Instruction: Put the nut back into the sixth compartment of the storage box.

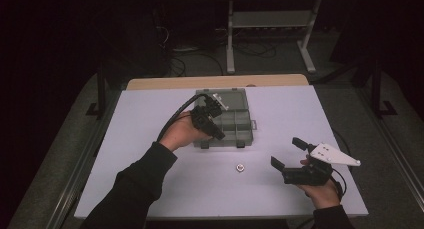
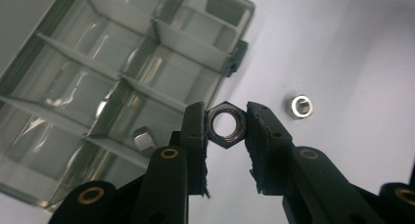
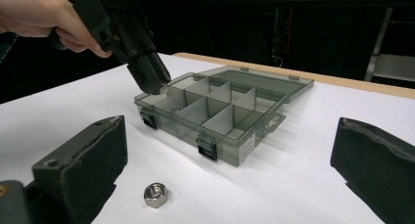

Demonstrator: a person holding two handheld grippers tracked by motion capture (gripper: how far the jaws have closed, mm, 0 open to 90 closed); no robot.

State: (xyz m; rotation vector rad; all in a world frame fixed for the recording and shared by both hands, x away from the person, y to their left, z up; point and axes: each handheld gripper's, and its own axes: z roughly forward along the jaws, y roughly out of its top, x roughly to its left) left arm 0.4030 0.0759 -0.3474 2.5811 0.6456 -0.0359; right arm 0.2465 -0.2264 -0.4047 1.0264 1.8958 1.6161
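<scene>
The left gripper (image 2: pixel 226 123) is clamping a dark hexagonal steel nut (image 2: pixel 224 124) between its pads, just over the near corner of the clear grey compartmented plastic box (image 2: pixel 98 72). The right gripper (image 1: pixel 287 154) is resting wide open, nothing between its jaws, with a second bright steel nut (image 3: pixel 156 194) lying on the white table (image 1: pixel 150 114) just ahead of it.

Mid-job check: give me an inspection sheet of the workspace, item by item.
Surface: white table, wooden strip along its far edge.
Job's things: open compartment box, one small nut inside; held nut; loose nut on the table.
Clutter: nothing seen.
Grippers: left gripper shut on the held nut, at the box's near-left corner; right gripper open, empty, apart from the loose nut.
Cables: black cable trailing from the left gripper.
Surroundings: dark room, metal table frame behind.
</scene>
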